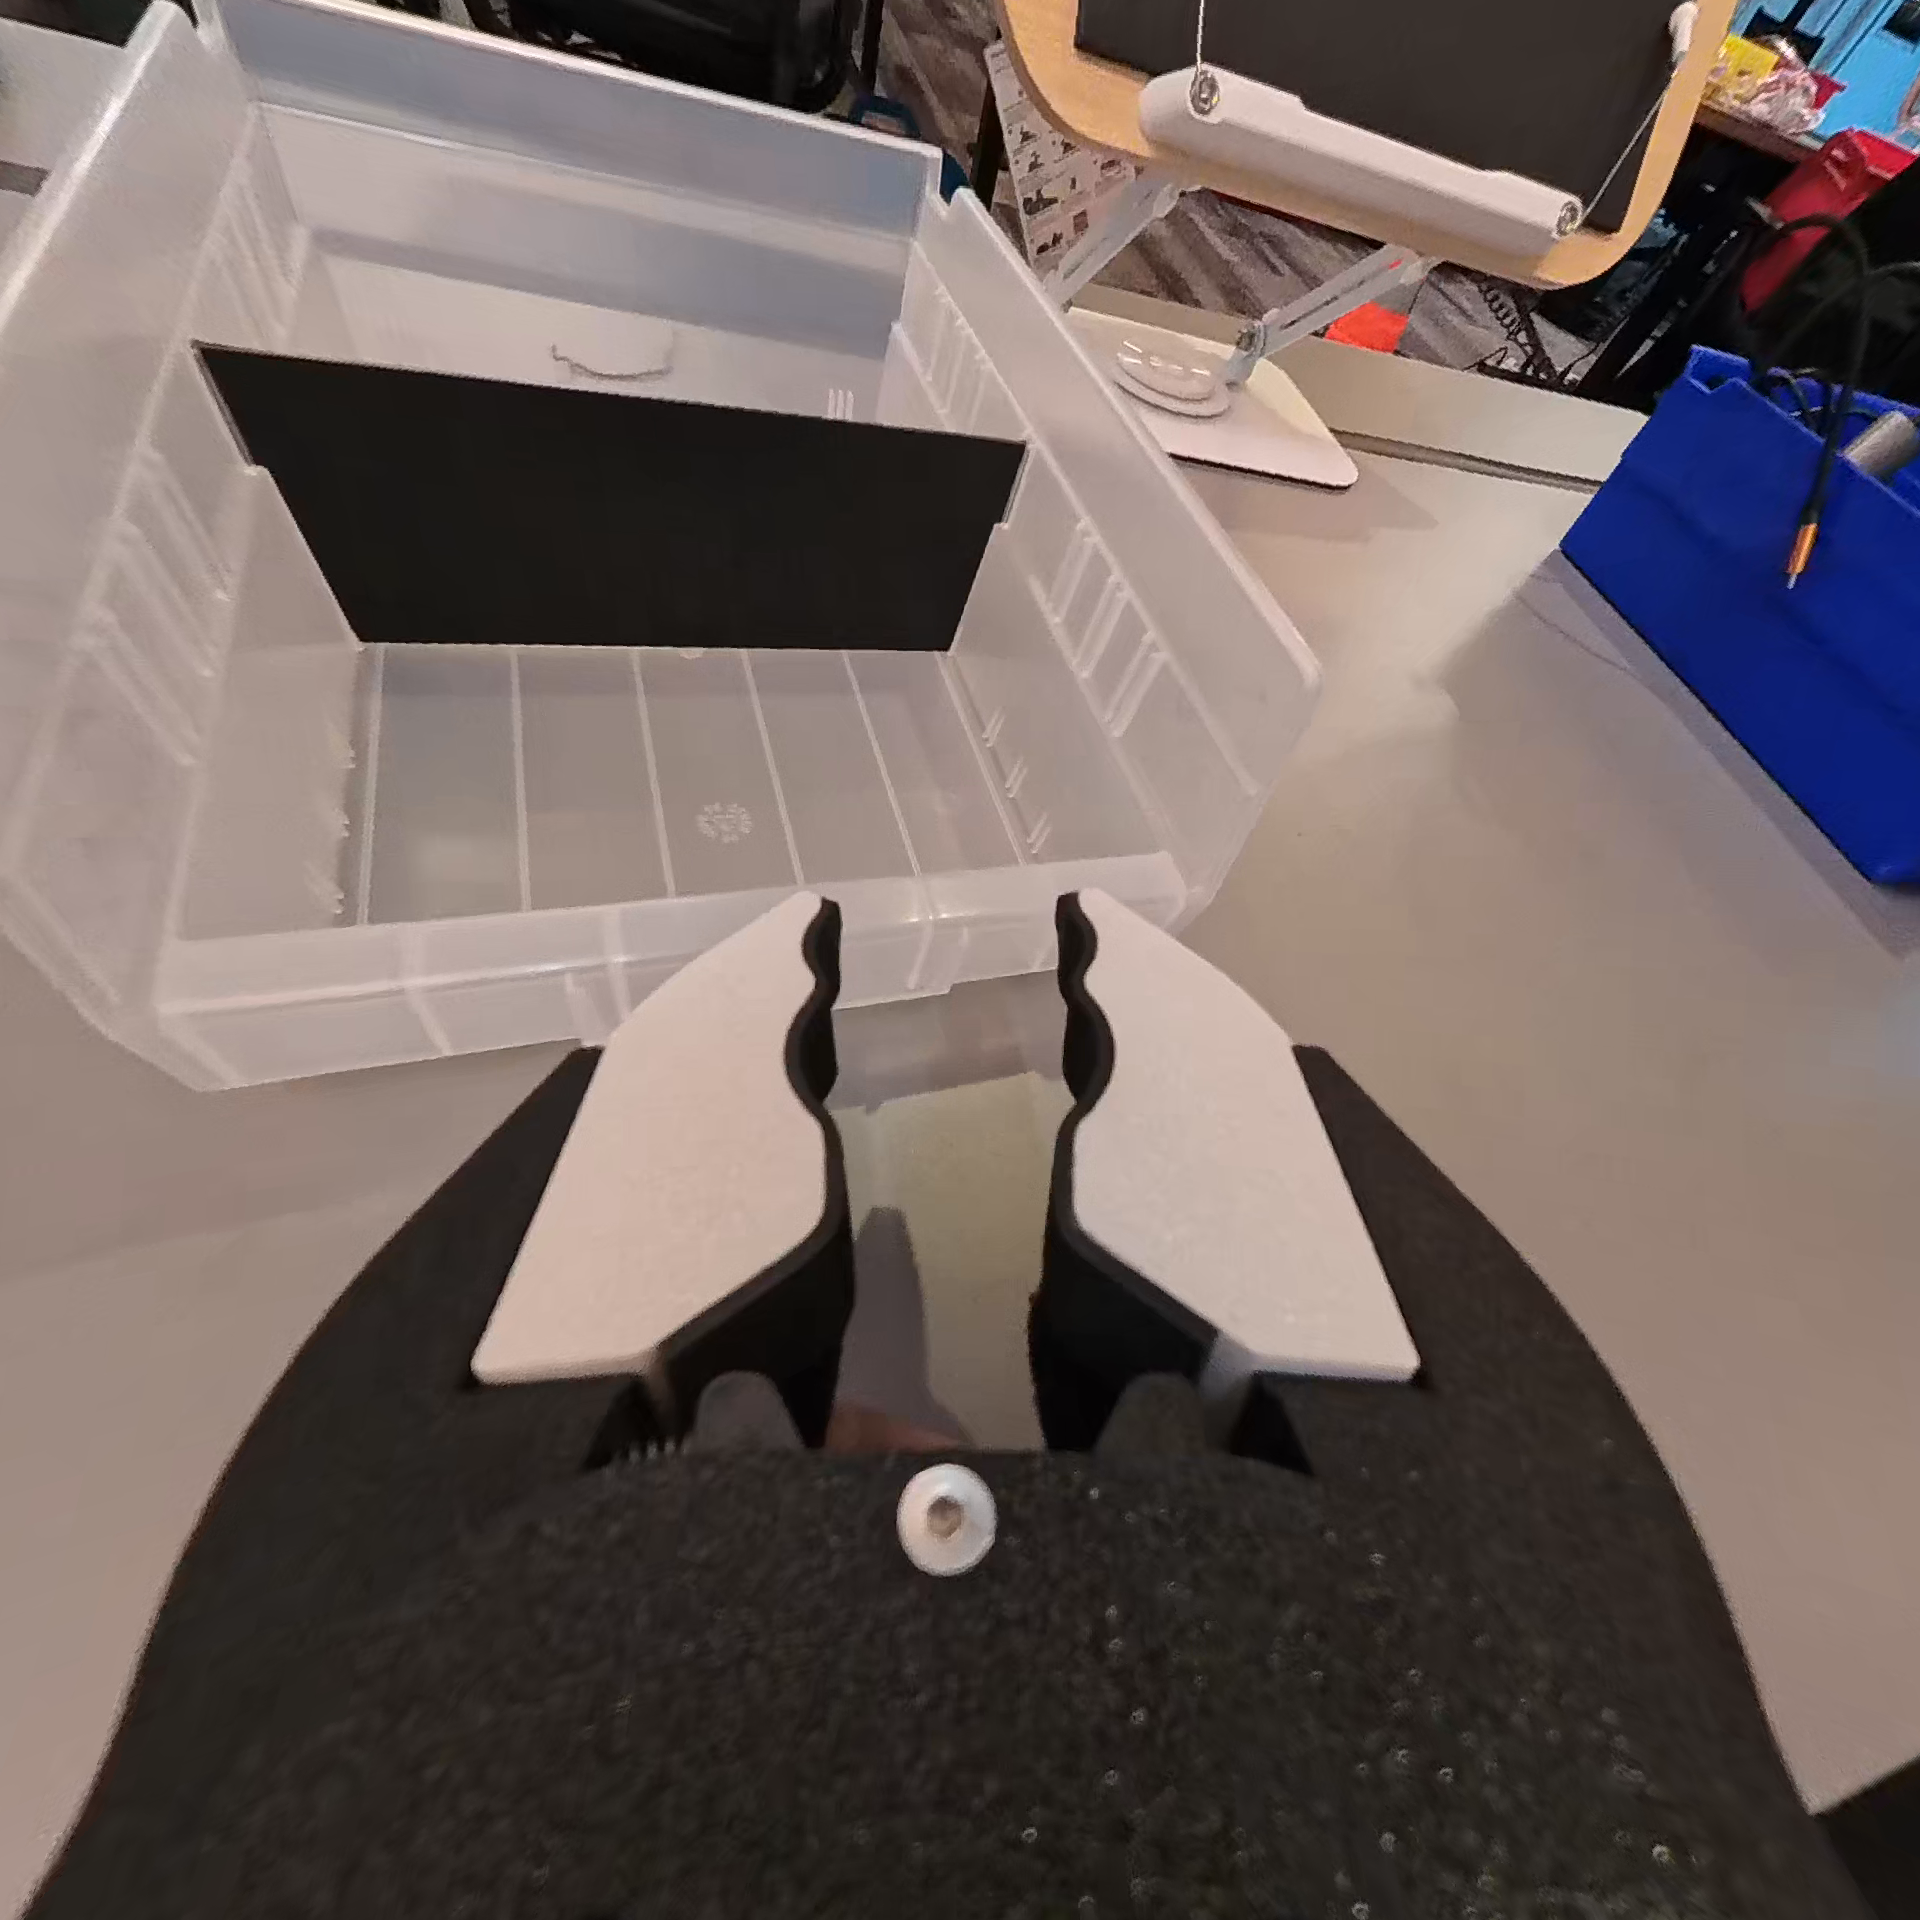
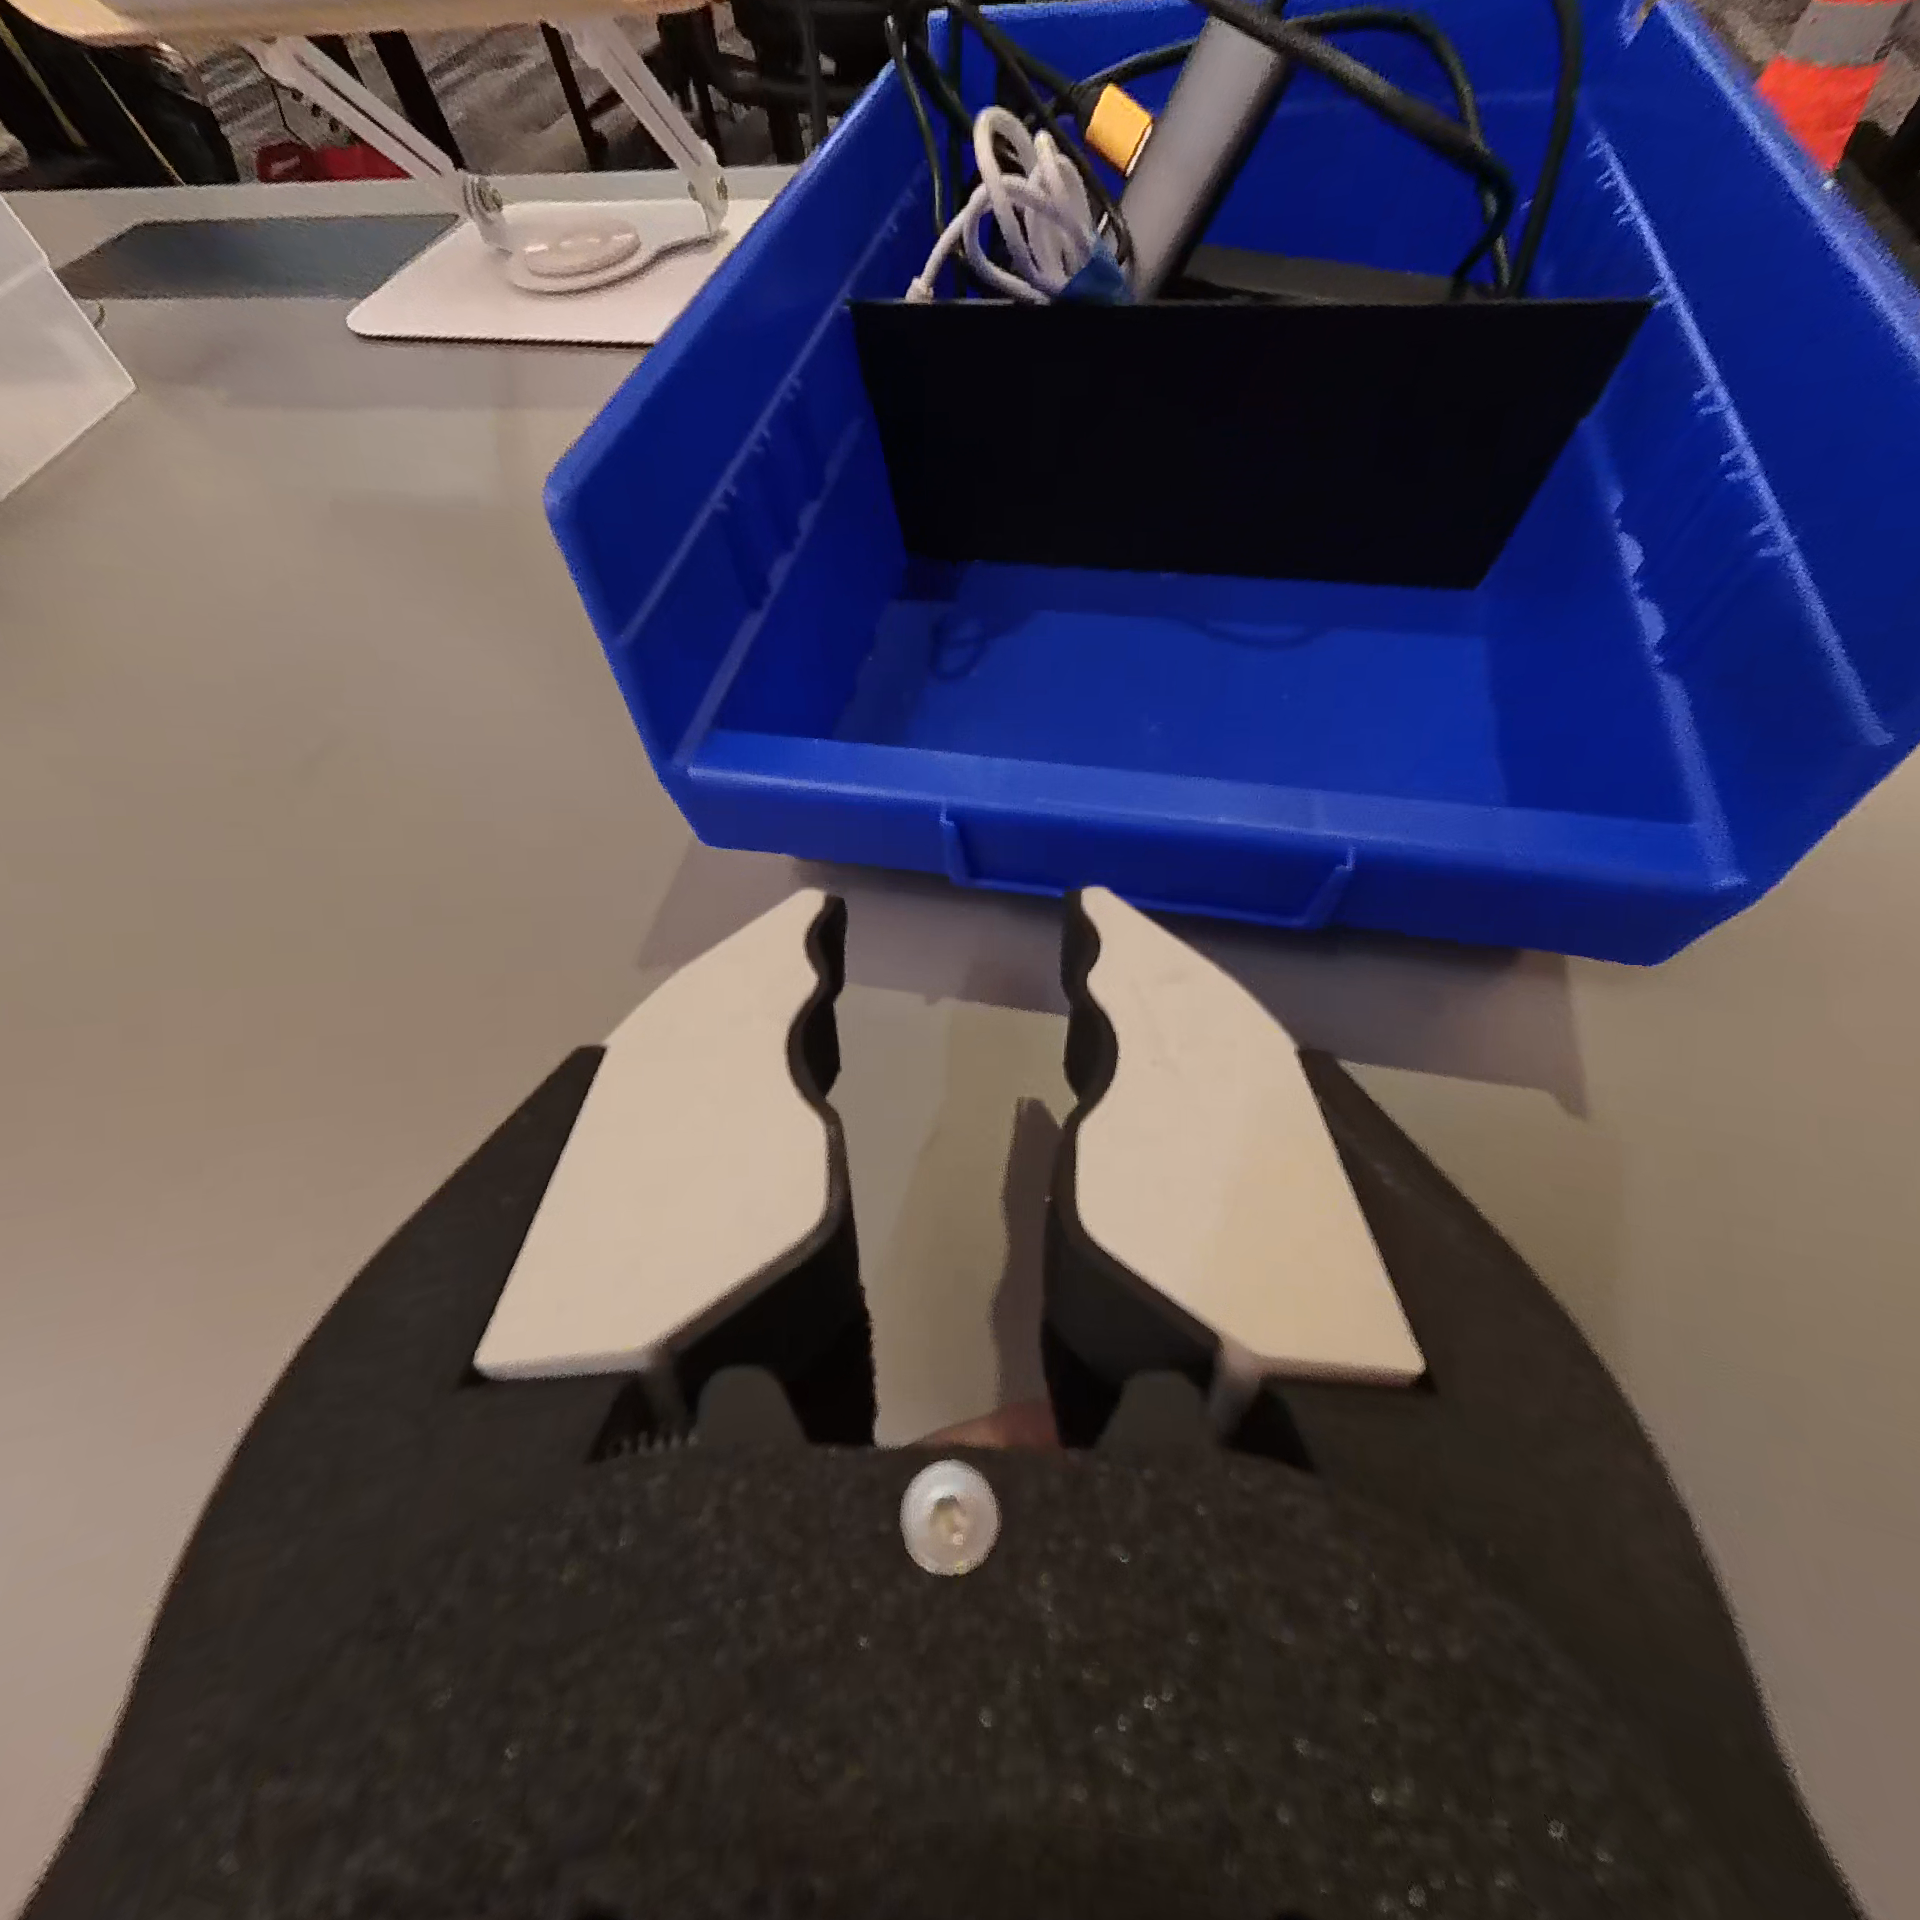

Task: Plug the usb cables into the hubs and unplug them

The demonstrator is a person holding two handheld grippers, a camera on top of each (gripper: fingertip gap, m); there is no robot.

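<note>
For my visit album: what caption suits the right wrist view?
Open hand-held gripper before a blue bin with cables behind its divider.

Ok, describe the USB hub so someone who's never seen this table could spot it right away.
Find the blue bin on the grey table, ahead of the right claw. Look behind its black divider, in the far compartment among tangled cables. The hub is the grey metal bar leaning upright, unlike the coiled white cable beside it.

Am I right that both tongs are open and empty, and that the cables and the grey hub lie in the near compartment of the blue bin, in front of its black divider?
Not quite: the right wrist view shows the cables and grey hub in the blue bin's far compartment, behind the black divider. Both the left tongs and right tongs are indeed open and empty.
</note>
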